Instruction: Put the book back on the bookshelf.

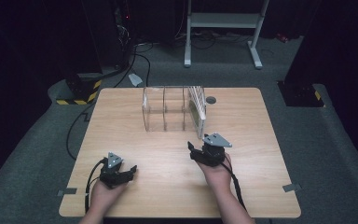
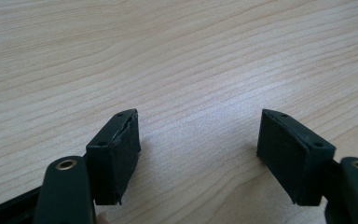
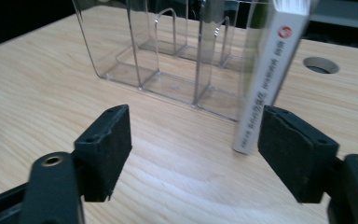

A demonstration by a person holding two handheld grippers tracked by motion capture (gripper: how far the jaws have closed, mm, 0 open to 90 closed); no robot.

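Nearest the person, the left gripper (image 1: 121, 173) rests low by the table's (image 1: 135, 196) front-left corner, its jaws wide apart with only bare wood grain between them in the left gripper view, so it looks idle for now. Further in, right of centre, the right gripper (image 1: 192, 150) hovers over the table with its jaws also spread wide and nothing between them; in the right gripper view they point toward the book (image 3: 270, 70) and the clear rack (image 3: 168, 51) behind it. The book stands on edge, leaning a little, against the rack's right end, its spine with a red round mark facing the gripper and its foot on the wood just ahead of the right-hand jaw. The rack sits toward the table's far edge, near the middle, and its slots look empty as far as the clear walls let me tell. A round cable hole (image 1: 210, 100) lies just beyond, toward the far-right part of the table. I judge the step in hand to be the approach to the book, not yet a grasp. The next move seems to call for shifting the right gripper forward and slightly right until the spine sits between the pads, then closing squarely so the leaning book does not topple or slide along the rack.
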